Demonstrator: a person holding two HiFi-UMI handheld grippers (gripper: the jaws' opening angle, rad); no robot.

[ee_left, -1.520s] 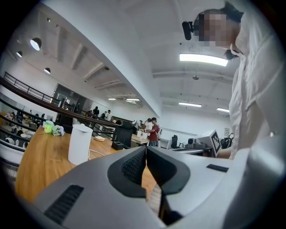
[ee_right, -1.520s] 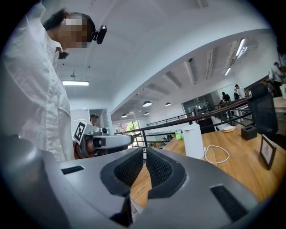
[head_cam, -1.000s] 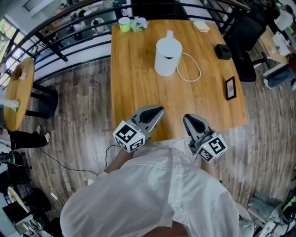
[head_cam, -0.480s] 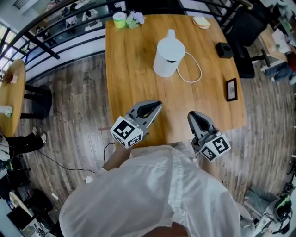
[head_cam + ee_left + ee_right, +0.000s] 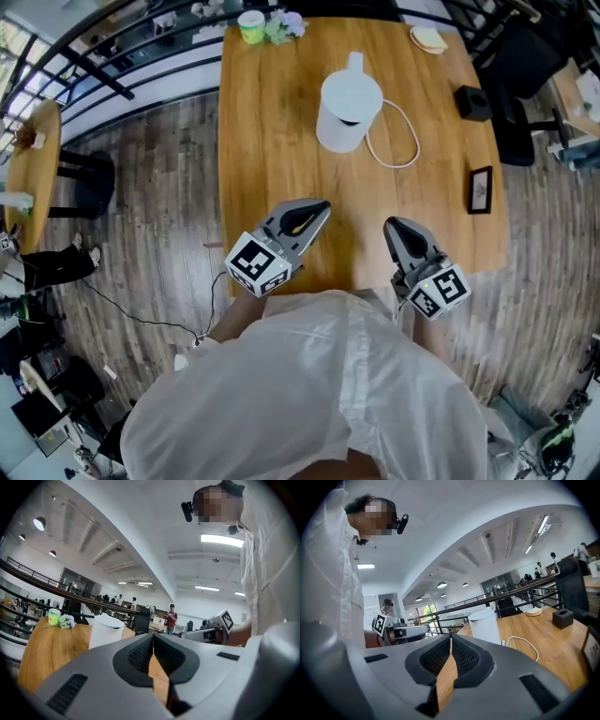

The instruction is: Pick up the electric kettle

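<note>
The wooden table [image 5: 272,141] bears the white electric kettle [image 5: 349,111], upright near its far end. Well short of the kettle, over the near edge, hang the left gripper [image 5: 322,206] and right gripper [image 5: 393,226] — each with jaws pressed together, nothing between them. A white cord [image 5: 405,141] loops just right of the kettle; a small picture frame [image 5: 481,190] lies farther right.
</note>
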